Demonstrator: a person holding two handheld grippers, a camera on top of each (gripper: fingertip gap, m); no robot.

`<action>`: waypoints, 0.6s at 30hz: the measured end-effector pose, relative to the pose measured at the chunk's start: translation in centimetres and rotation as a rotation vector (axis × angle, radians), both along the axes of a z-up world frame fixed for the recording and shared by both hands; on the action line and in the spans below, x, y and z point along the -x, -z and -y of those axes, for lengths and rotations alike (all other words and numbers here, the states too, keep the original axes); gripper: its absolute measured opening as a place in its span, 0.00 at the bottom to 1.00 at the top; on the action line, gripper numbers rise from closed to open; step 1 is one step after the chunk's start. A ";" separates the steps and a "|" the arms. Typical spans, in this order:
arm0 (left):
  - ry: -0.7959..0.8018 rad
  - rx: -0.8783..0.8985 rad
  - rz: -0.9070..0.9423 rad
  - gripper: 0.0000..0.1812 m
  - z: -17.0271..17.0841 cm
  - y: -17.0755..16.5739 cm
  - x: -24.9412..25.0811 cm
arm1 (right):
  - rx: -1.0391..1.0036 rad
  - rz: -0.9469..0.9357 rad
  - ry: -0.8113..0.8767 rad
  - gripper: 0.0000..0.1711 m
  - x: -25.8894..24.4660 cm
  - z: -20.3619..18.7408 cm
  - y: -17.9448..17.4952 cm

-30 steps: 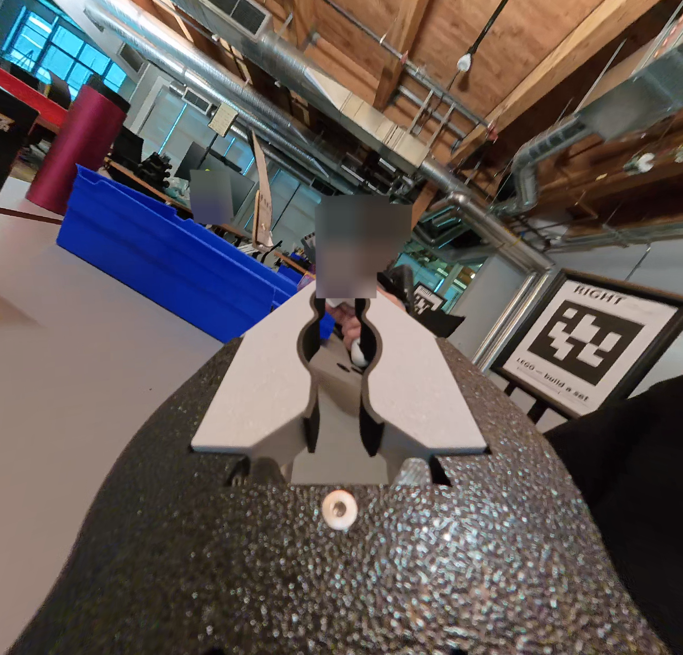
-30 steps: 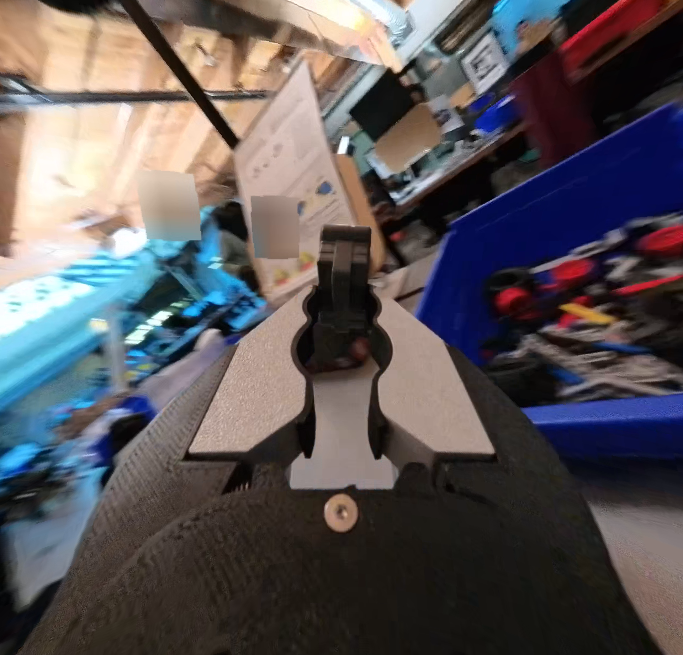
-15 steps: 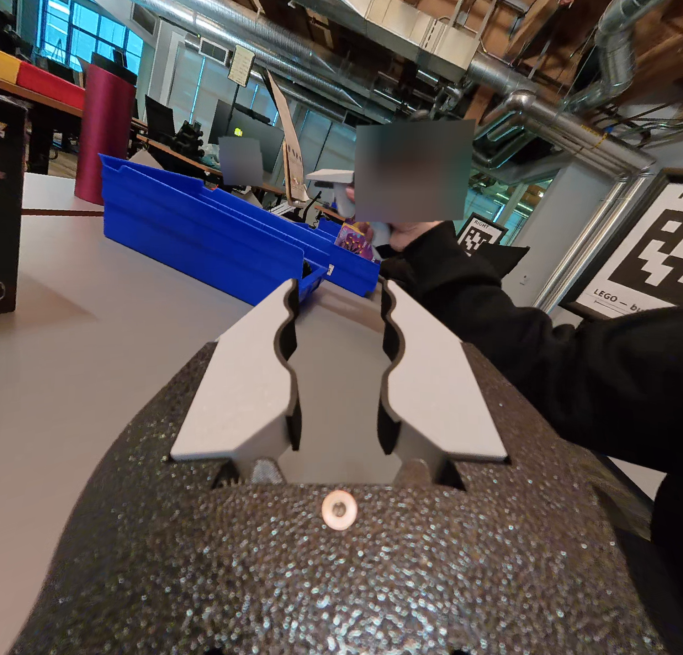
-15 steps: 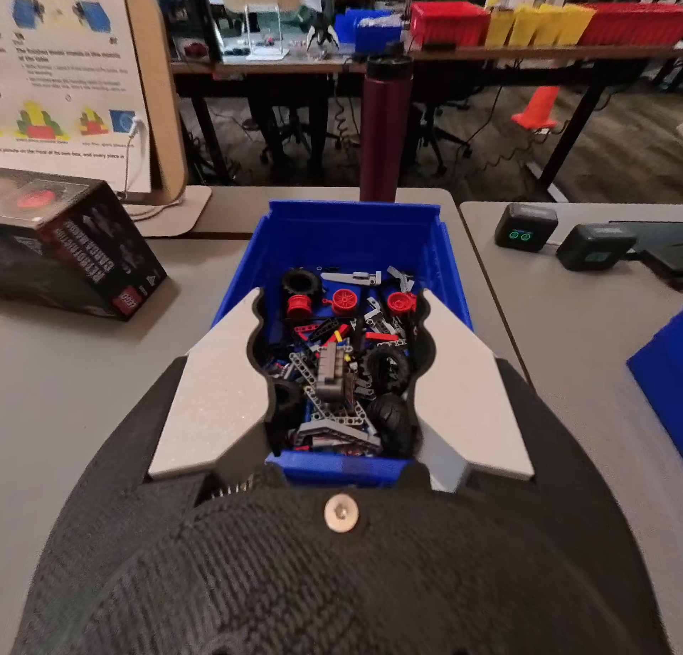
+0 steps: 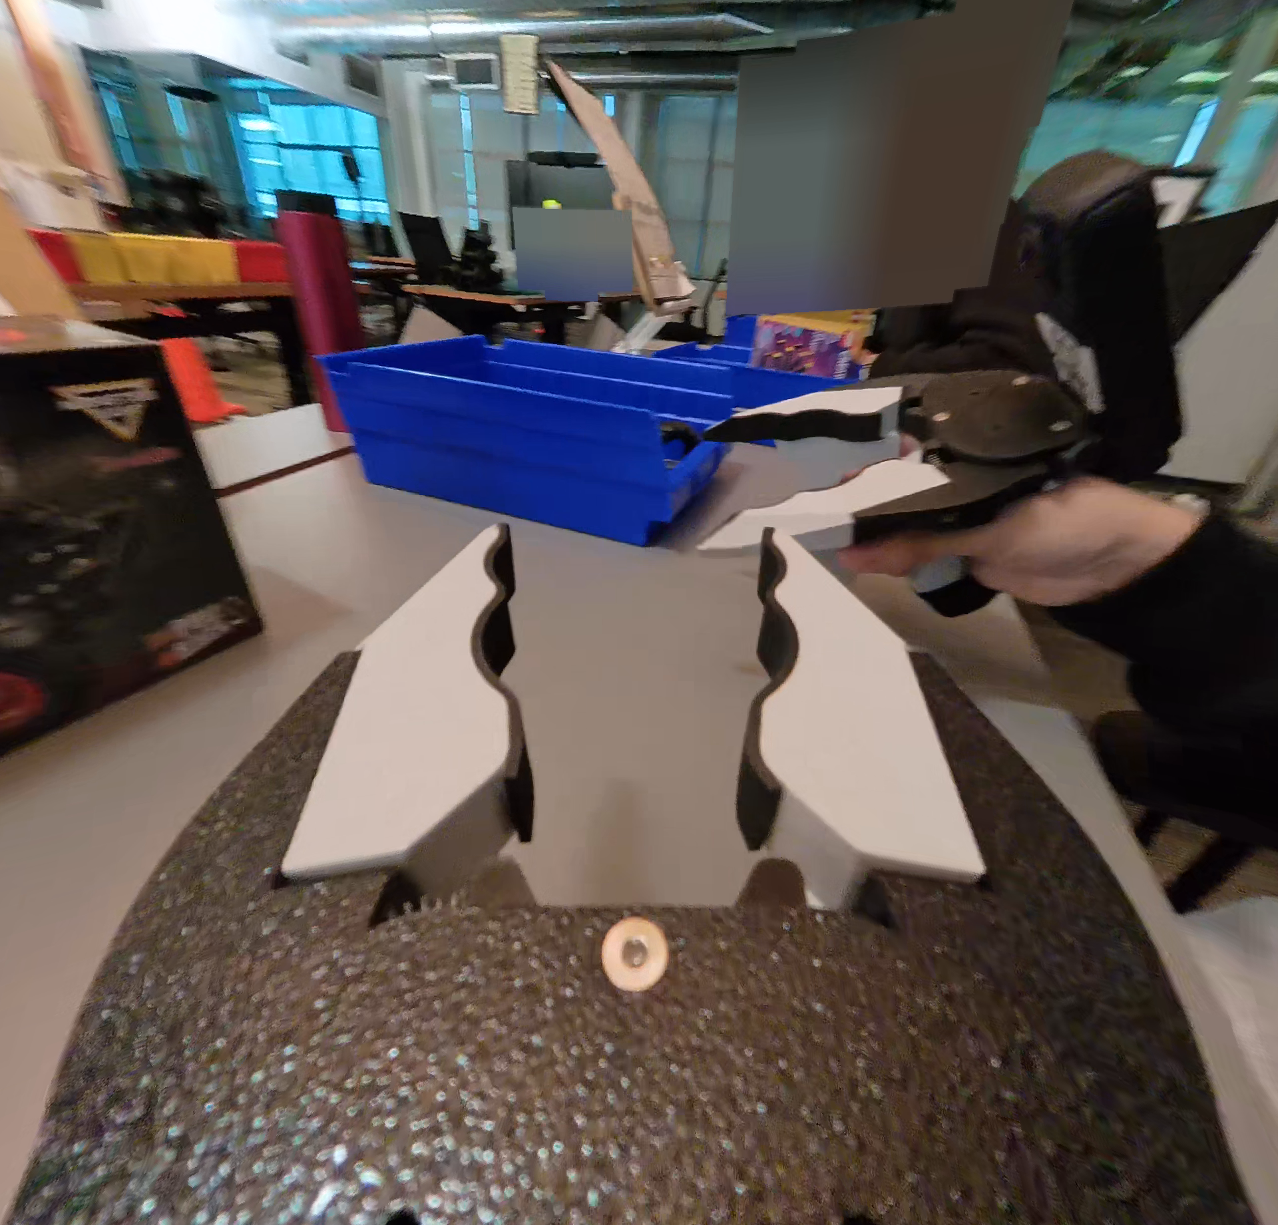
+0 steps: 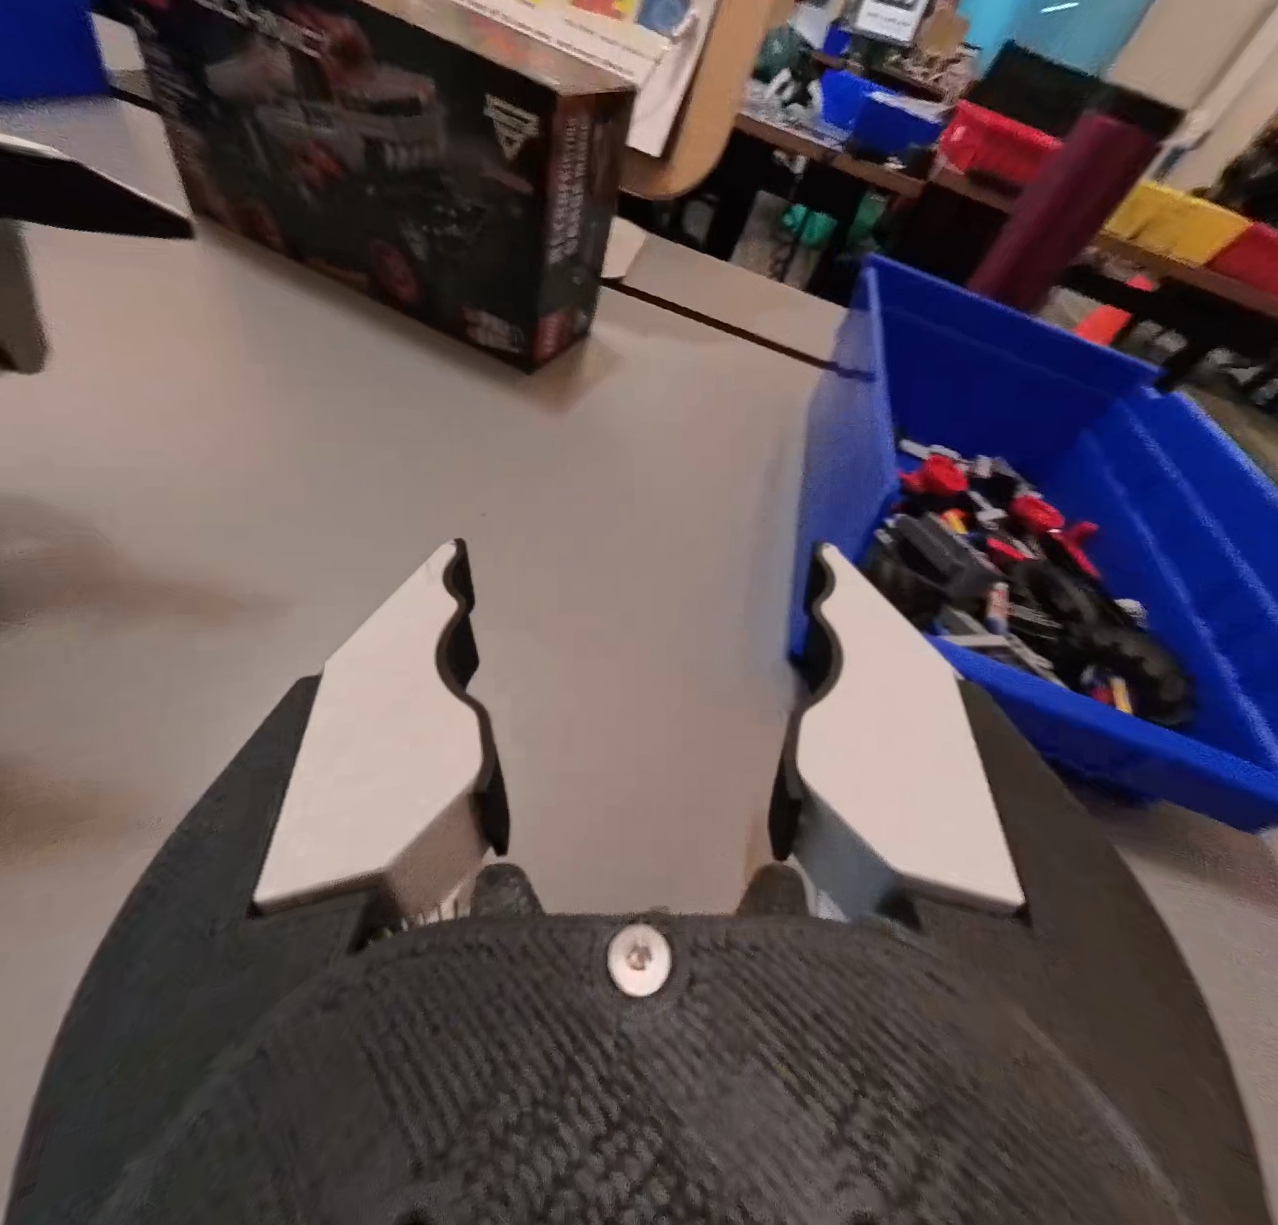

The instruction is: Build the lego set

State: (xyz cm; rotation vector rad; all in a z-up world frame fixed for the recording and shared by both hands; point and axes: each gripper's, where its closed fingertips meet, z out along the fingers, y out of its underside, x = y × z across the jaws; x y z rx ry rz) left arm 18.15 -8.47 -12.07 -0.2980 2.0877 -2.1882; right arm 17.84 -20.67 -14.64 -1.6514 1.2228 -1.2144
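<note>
A blue bin (image 6: 1120, 431) holds several loose lego pieces (image 6: 1016, 583), black, red and grey, at the right of the right wrist view. The same bin (image 5: 525, 445) stands ahead in the left wrist view. My left gripper (image 5: 633, 542) is open and empty above the grey table (image 5: 608, 639). My right gripper (image 6: 640, 556) is open and empty over the bare table, just left of the bin. It also shows in the left wrist view (image 5: 705, 487), held by a hand at the bin's near end.
The black lego set box (image 6: 387, 155) stands on the table at the back left, also in the left wrist view (image 5: 104, 521). A maroon bottle (image 5: 318, 293) stands behind the bin. More blue bins (image 5: 747, 362) lie farther back. A printed board (image 6: 622, 9) leans behind the box.
Both grippers opened wider and dropped toward the table. The right gripper swung left, off the bin's middle to the table beside it, and let go of the black piece held a second ago.
</note>
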 end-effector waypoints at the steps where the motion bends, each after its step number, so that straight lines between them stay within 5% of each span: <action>1: -0.041 -0.017 0.009 0.40 -0.6 0.2 -0.6 | -0.017 -0.030 -0.021 0.59 -0.4 -0.7 0.3; 4: -0.206 -0.115 0.023 0.48 -3.9 1.4 -2.7 | -0.030 -0.037 0.002 0.66 -0.6 -0.4 -0.3; 12: -0.504 -0.365 0.028 0.49 -13.9 4.5 -3.3 | -0.129 -0.012 -0.028 0.66 0.7 -2.1 -1.0; 18: -0.509 -0.204 -0.109 0.51 -16.2 2.8 0.1 | -0.127 -0.056 -0.080 0.63 0.8 -7.4 -0.2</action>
